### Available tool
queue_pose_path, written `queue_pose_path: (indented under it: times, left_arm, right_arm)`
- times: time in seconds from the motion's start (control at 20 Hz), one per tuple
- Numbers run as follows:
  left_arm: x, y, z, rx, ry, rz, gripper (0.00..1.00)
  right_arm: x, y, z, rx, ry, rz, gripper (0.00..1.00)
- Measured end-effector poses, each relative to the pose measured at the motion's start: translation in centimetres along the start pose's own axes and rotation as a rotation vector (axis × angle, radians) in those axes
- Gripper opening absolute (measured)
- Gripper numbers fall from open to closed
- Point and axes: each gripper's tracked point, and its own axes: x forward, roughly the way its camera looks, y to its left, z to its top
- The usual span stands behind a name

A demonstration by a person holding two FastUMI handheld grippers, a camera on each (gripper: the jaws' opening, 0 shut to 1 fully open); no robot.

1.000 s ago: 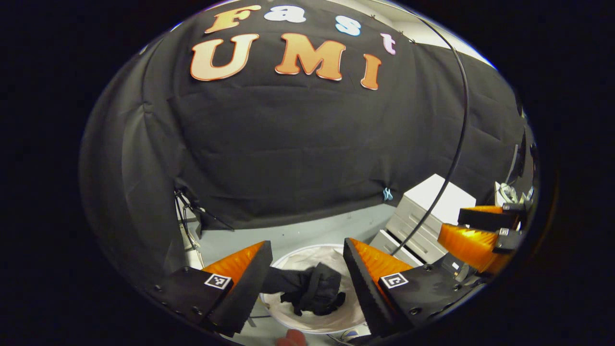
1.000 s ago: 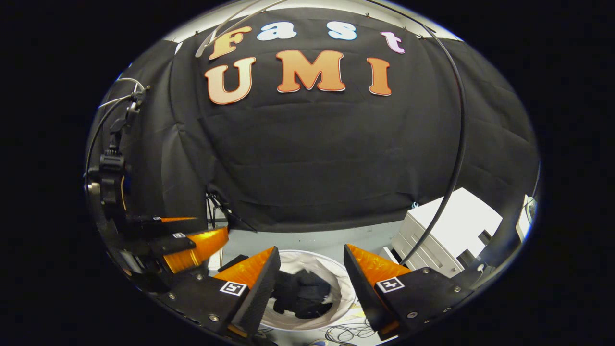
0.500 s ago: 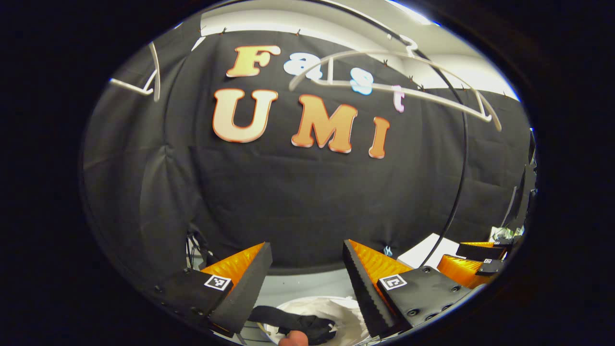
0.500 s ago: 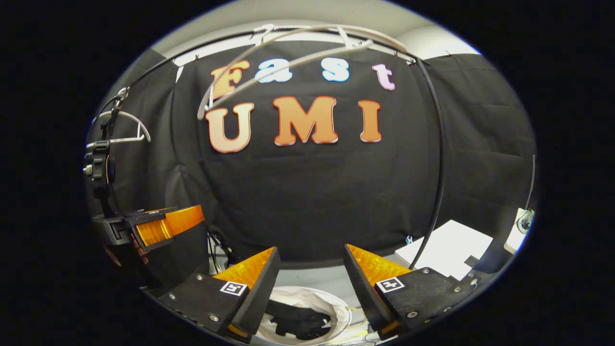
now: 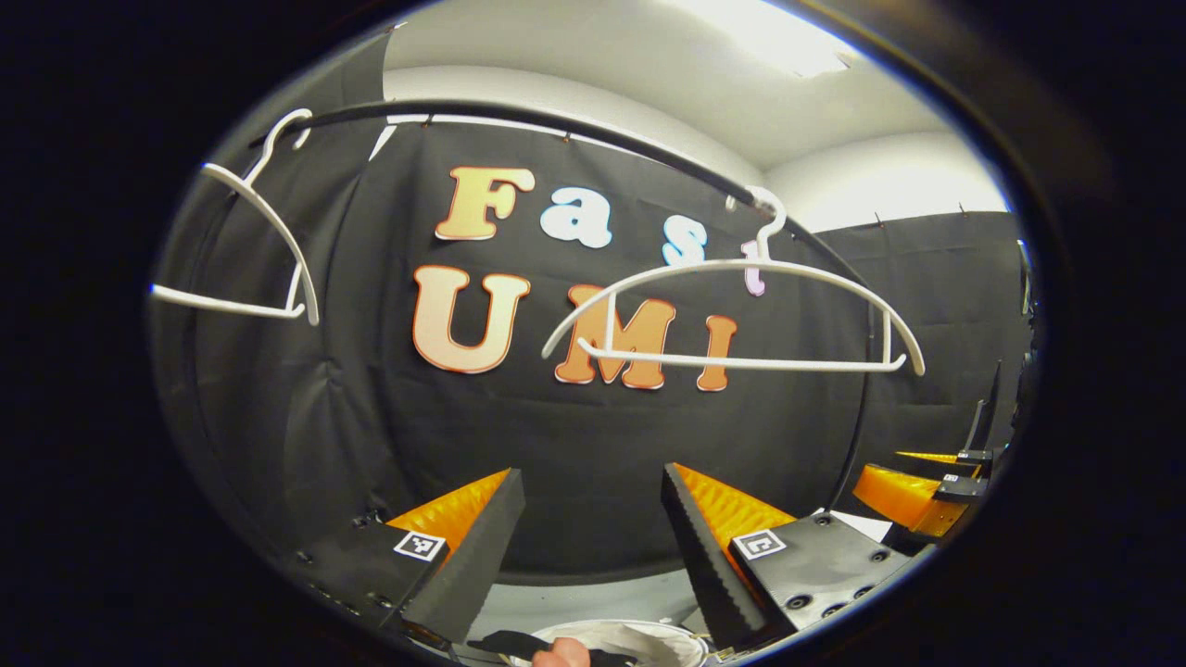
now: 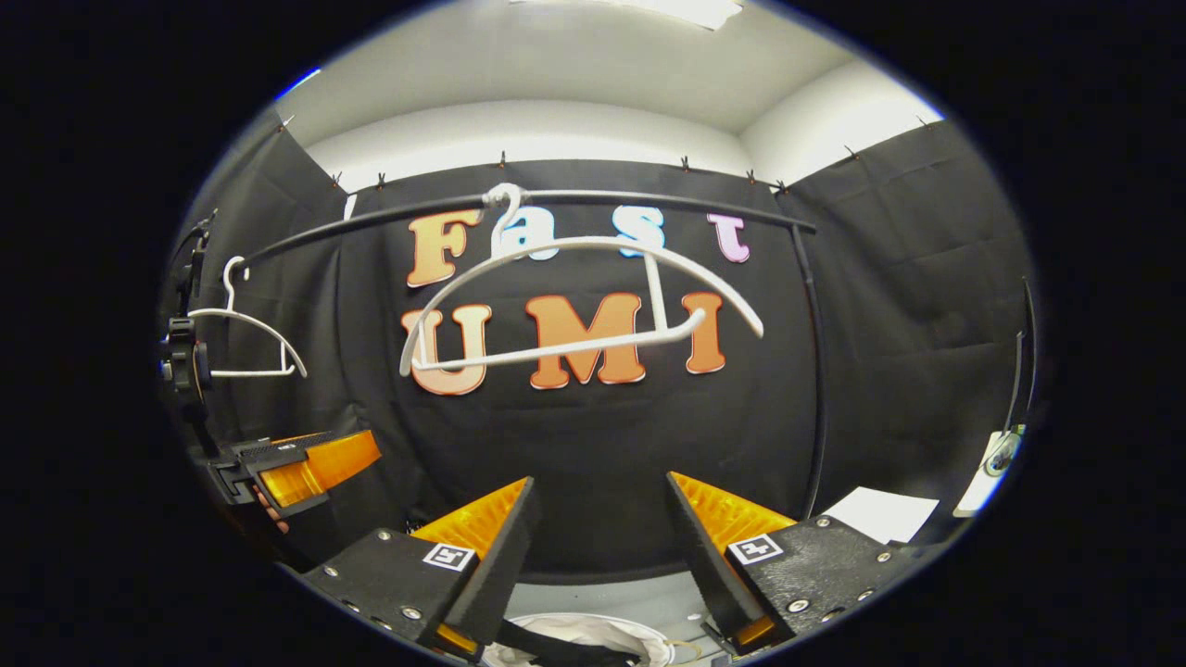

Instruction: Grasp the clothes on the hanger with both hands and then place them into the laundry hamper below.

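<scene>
At the bottom edge of the left gripper view, the white laundry hamper [image 5: 639, 634] shows just its rim, with a strip of black clothes [image 5: 514, 641] lying across the rim and down inside it. The right gripper view shows the same hamper [image 6: 593, 632] at its lower edge, between its own fingers, with the dark clothes [image 6: 556, 645] draped over the near part of the rim. A fingertip [image 5: 559, 654] of the person peeks in at the very bottom of the left gripper view, just in front of the hamper.

The left tool [image 5: 593, 542] is held level, pointing at the black cloth wall, its jaws spread wide with nothing between them. The right tool [image 6: 598, 547] is posed the same way, wide and empty, above the hamper. In the left gripper view the right tool [image 5: 913, 491] also appears off at the right edge; in the right gripper view the left tool [image 6: 310, 461] sits at the left edge, with the hand gripping it partly visible beneath.

Farther back, a white hanger [image 5: 732, 361] hangs bare from a black rail [image 5: 556, 125] in front of the wall, and a second bare hanger [image 5: 269, 250] hangs on the rail's left end. The right gripper view shows the main hanger [image 6: 574, 347] tilted, its right end higher, and the second hanger [image 6: 250, 347] at the left. A white cabinet top [image 6: 880, 514] lies low at the right, on the floor [image 6: 611, 588] by the wall.
</scene>
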Motion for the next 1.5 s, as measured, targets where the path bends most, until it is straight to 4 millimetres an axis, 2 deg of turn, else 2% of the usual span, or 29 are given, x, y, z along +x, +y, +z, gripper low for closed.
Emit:
queue_pose_path:
  times: [0.05, 0.1, 0.15, 0.2, 0.25, 0.35, 0.4, 0.45, 0.5, 0.6, 0.7, 0.85, 0.95, 1.05, 1.15, 1.25, 1.5]
  left_arm:
    - [-0.5, -0.3, 0.9, 0.017, -0.017, -0.003, 0.94]
    - [-1.2, -0.4, 1.5, 0.029, -0.029, -0.005, 0.94]
    - [-1.4, -0.5, 1.7, 0.032, -0.041, -0.011, 0.94]
    - [-1.7, -0.5, 2.0, 0.025, -0.046, -0.013, 1.0]
    - [-1.6, -0.3, 2.0, 0.008, -0.036, -0.01, 0.96]
    - [-2.0, -0.9, 1.1, -0.036, 0.012, -0.018, 0.96]
    - [-2.1, -0.9, 1.2, -0.046, 0.012, -0.017, 0.95]
    - [-2.1, -0.6, 1.5, -0.048, 0.011, -0.009, 0.94]
    - [-2.1, -0.3, 1.6, -0.036, 0.007, -0.001, 0.97]
    - [-1.8, -0.1, 1.2, -0.011, 0.002, 0.012, 0.96]
    - [-1.7, -0.3, 0.4, -0.013, 0.014, 0.011, 0.97]
    - [-1.7, -0.3, 0.1, -0.007, 0.019, 0.018, 0.97]
    - [-1.8, -0.1, -0.2, 0.001, 0.015, 0.034, 0.96]
    - [-1.8, 0.0, -0.8, -0.016, 0.024, 0.037, 0.94]
    - [-1.7, -0.4, -0.9, -0.015, 0.029, 0.024, 0.97]
    - [-1.7, 0.0, -0.8, 0.002, 0.025, 0.033, 0.97]
    - [-1.5, -0.7, 0.0, -0.006, 0.002, 0.018, 0.97]
  right_arm:
    - [-0.4, -0.1, 0.7, -0.01, -0.015, -0.005, 0.78]
    - [-0.8, -0.1, 1.6, -0.02, -0.029, -0.009, 0.93]
    - [-1.2, 0.0, 2.1, -0.026, -0.041, -0.013, 0.87]
    - [-1.4, 0.2, 2.5, -0.031, -0.05, -0.015, 0.96]
    - [-1.5, 0.3, 2.6, -0.032, -0.048, -0.018, 0.91]
    - [-1.5, 0.5, 2.2, -0.012, -0.03, -0.018, 0.91]
    - [-1.4, 1.1, 2.6, 0.007, -0.038, -0.005, 0.85]
    - [-1.4, 1.3, 2.6, 0.025, -0.038, 0.006, 0.91]
    - [-1.3, 1.4, 2.4, 0.037, -0.039, 0.013, 0.91]
    - [-1.0, 1.4, 2.2, 0.041, -0.04, 0.021, 0.91]
    - [-0.5, 2.0, 1.1, 0.02, -0.011, 0.035, 0.91]
    - [-0.6, 2.4, 1.5, 0.032, -0.023, 0.048, 0.91]
    - [-0.8, 2.4, 0.6, 0.063, 0.001, 0.063, 0.91]
    - [-0.9, 1.6, 0.3, 0.04, -0.011, 0.043, 0.91]
    - [-1.2, 0.6, -0.1, 0.006, -0.008, 0.014, 0.91]
    - [-1.6, 0.9, -0.4, 0.003, -0.001, 0.013, 0.91]
    - [-1.9, 1.2, 0.1, 0.003, -0.006, 0.021, 0.91]
